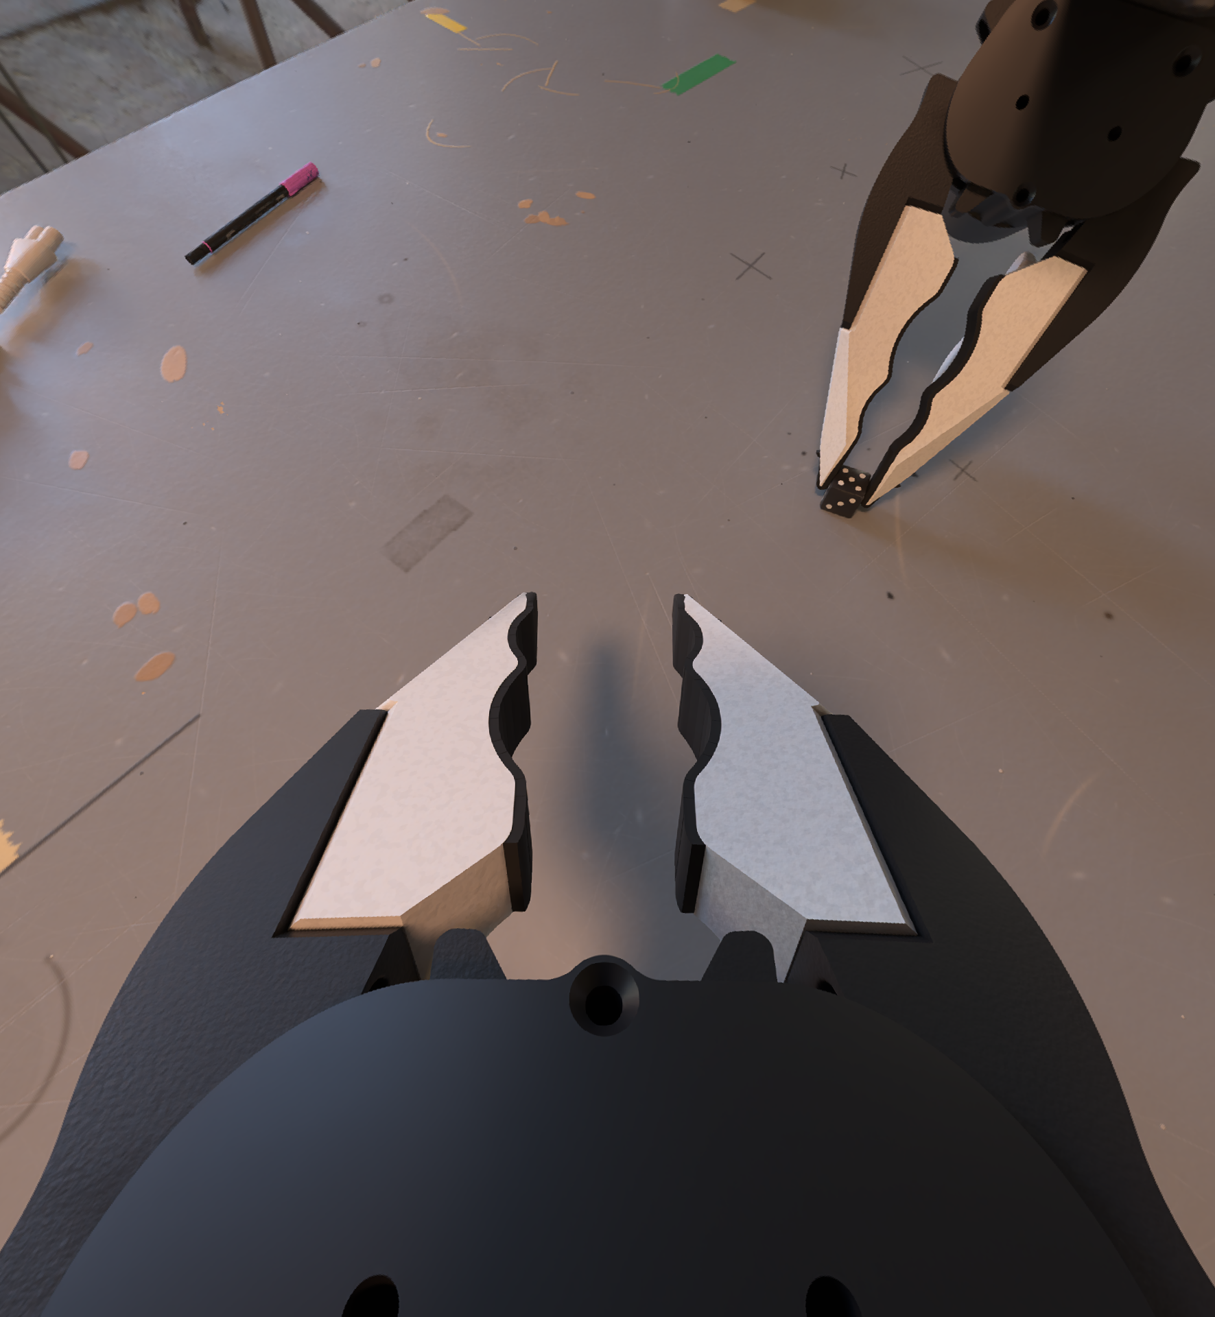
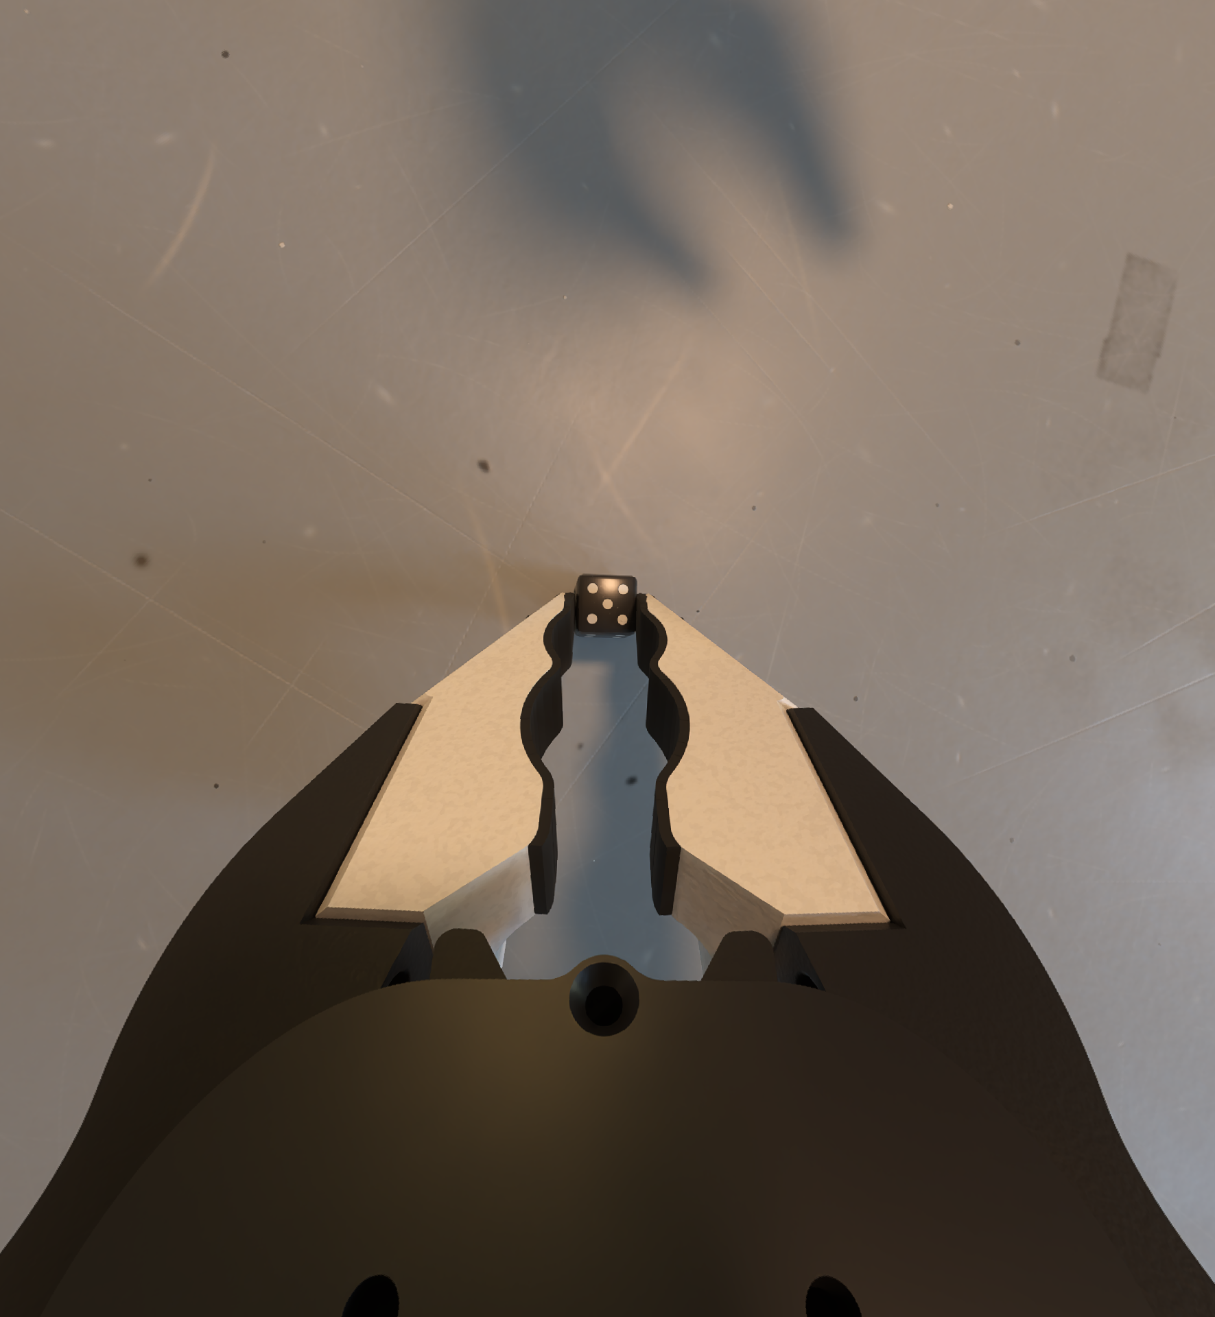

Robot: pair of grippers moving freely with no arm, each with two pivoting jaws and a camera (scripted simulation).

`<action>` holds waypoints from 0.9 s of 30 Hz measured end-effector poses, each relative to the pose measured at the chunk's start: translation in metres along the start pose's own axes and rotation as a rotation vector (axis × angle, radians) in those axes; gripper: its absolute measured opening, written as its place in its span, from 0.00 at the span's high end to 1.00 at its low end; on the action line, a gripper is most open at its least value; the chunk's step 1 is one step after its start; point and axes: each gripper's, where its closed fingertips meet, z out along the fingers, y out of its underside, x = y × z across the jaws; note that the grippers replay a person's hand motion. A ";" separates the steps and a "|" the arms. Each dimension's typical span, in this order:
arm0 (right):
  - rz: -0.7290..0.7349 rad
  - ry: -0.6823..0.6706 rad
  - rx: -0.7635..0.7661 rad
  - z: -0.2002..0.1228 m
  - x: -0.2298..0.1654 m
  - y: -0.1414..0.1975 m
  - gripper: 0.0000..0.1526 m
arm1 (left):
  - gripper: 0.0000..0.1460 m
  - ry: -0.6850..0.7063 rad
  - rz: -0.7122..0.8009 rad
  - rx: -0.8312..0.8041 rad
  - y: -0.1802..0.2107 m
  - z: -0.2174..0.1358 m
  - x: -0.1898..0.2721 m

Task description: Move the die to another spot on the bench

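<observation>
workshop: paint-spattered, taped bench [image 1: 590,356]

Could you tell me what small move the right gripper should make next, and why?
Probably a short lift straight up. The right gripper has its fingers closed on the black die at the very tips, and the die seems to sit on the bench, so it should clear the surface before travelling.

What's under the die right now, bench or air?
Bench, it seems: in the left wrist view the die sits at surface level between the right hand-held gripper fingertips. The contact face itself is hidden, so a slight lift cannot be ruled out.
</observation>
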 end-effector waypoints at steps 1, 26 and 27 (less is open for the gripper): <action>-0.001 -0.007 0.001 0.000 0.000 0.000 0.89 | 0.74 0.000 -0.002 0.000 0.000 0.000 0.000; 0.070 0.114 -0.009 -0.019 0.003 -0.002 0.70 | 0.74 0.029 0.012 0.023 0.002 -0.009 0.000; 0.076 0.121 -0.007 -0.020 0.003 -0.003 0.70 | 0.74 0.027 0.012 0.028 0.001 -0.010 0.000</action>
